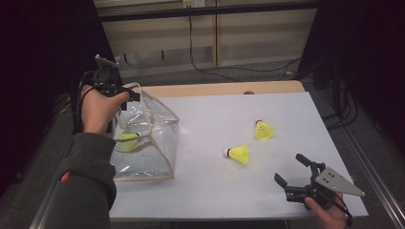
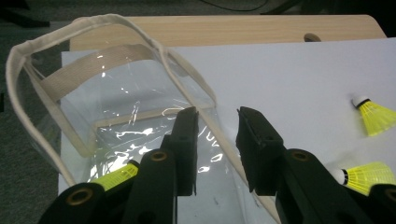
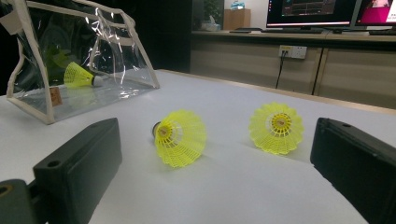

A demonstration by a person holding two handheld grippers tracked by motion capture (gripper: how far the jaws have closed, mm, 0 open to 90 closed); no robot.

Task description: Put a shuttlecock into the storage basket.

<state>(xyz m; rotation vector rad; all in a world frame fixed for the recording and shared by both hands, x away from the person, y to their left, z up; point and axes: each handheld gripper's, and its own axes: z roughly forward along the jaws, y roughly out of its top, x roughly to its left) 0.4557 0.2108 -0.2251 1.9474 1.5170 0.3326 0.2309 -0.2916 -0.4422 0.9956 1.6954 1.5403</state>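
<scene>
Left gripper [image 1: 128, 97], upper left of high view: jaws parted over rim of clear bag [image 1: 165, 131], nothing pinched. One shuttlecock [image 1: 127, 140] inside bag. Right gripper [image 1: 292, 169], lower right: jaws wide apart, empty. Two shuttlecocks [image 1: 238, 153] [image 1: 263, 130] on white table [image 1: 210, 114], centre right.

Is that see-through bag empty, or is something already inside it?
Not empty. The clear bag holds one yellow shuttlecock, seen through its wall; two more shuttlecocks lie outside on the table.
</scene>
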